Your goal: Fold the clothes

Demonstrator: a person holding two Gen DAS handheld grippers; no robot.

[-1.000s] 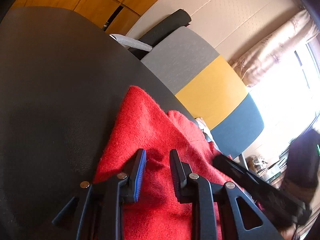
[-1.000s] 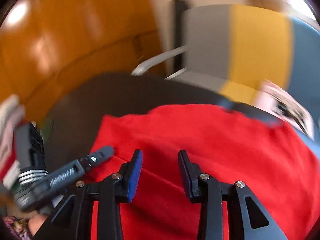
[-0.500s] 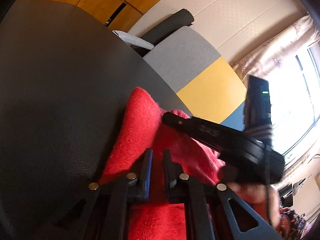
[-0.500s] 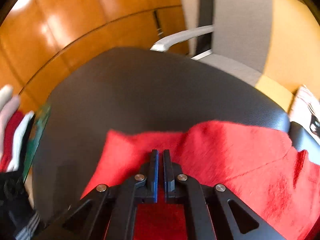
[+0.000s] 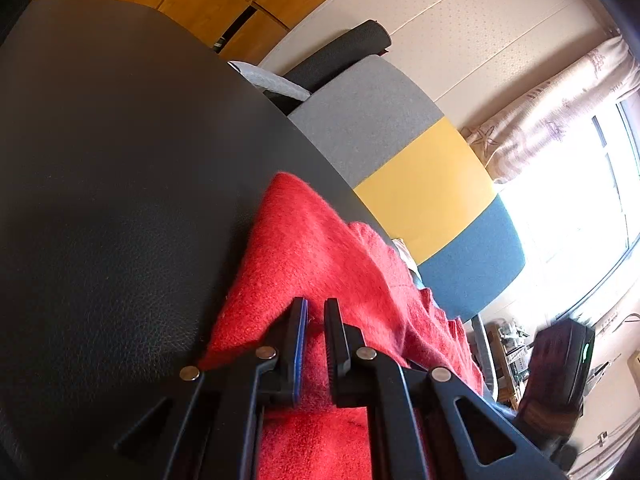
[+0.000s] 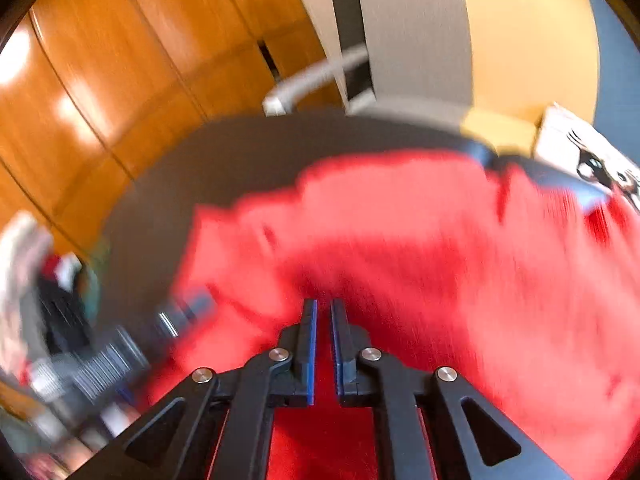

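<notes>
A red knit garment (image 5: 316, 256) lies on a round black leather-look table (image 5: 112, 184); it also fills the right wrist view (image 6: 420, 240), which is motion-blurred. My left gripper (image 5: 316, 316) is shut on a fold of the red garment, which rises in a ridge from the pinch. My right gripper (image 6: 323, 316) is shut on the red garment too, with cloth between its blue-lined fingers. The left gripper (image 6: 120, 356) shows blurred at the lower left of the right wrist view; the right gripper's body (image 5: 560, 372) shows at the lower right of the left wrist view.
A chair with grey, yellow and blue panels (image 5: 420, 168) stands right behind the table's far edge. Wooden wall panels (image 6: 140, 60) lie beyond. A white printed item (image 6: 588, 156) lies at the table's right edge. A bright window with a curtain (image 5: 560, 120) is at right.
Both grippers went from open over the garment to shut on it. The right gripper has swung away from in front of the left one and is moving, lifting the cloth.
</notes>
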